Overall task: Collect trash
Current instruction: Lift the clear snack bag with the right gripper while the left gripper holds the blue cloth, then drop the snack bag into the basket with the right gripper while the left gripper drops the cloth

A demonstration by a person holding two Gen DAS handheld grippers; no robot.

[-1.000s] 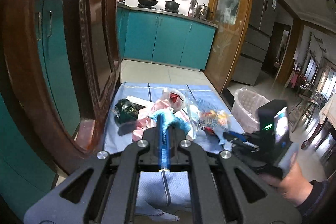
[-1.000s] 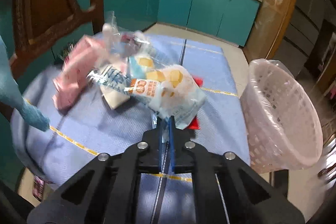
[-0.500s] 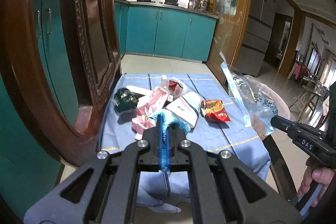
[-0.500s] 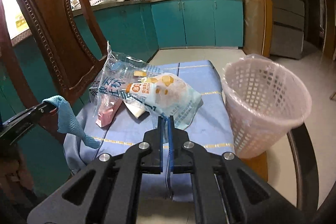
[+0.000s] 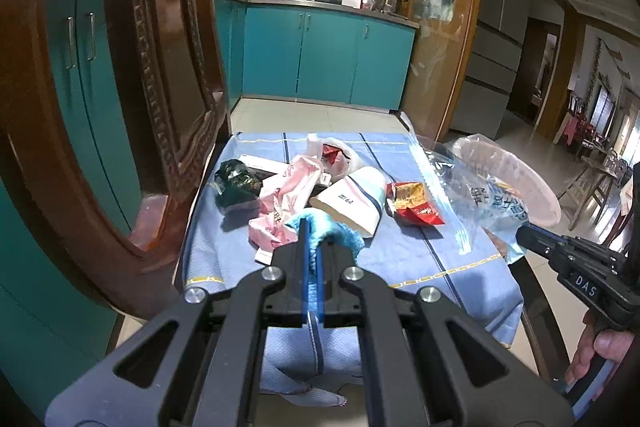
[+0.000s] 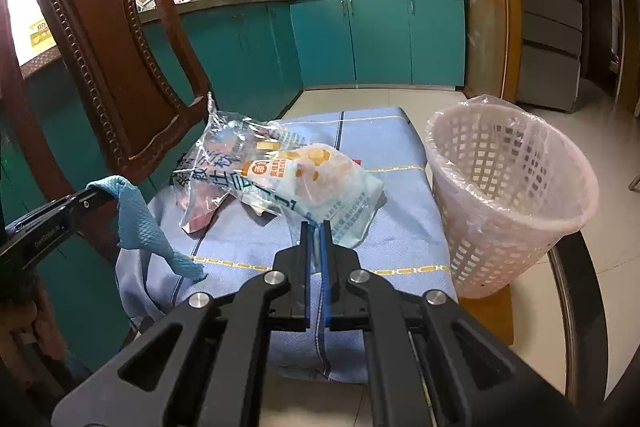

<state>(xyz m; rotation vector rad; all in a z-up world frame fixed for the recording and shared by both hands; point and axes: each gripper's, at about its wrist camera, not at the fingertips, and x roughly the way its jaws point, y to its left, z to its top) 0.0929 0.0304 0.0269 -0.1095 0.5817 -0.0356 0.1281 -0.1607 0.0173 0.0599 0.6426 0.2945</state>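
My right gripper (image 6: 316, 227) is shut on a clear snack bag (image 6: 288, 175) and holds it above the blue tablecloth (image 6: 400, 227), left of the white basket bin (image 6: 508, 195). The bag (image 5: 476, 199) and right gripper (image 5: 524, 231) also show in the left wrist view, in front of the bin (image 5: 516, 179). My left gripper (image 5: 312, 227) is shut on a blue rag (image 5: 332, 227), which hangs from it in the right wrist view (image 6: 140, 219). Trash lies on the cloth: a red wrapper (image 5: 414, 207), a pink wrapper (image 5: 284, 203), a white carton (image 5: 352, 199), a dark green bag (image 5: 236, 183).
A carved wooden chair (image 6: 108, 47) stands at the table's left side. The bin stands beside the table's right edge. Teal kitchen cabinets (image 5: 324, 63) lie beyond the far end. The dark table rim (image 6: 580, 307) curves at right.
My right gripper lifted the clear snack bag off the pile and carried it right and back, near the bin. My left gripper with the rag pulled back slightly.
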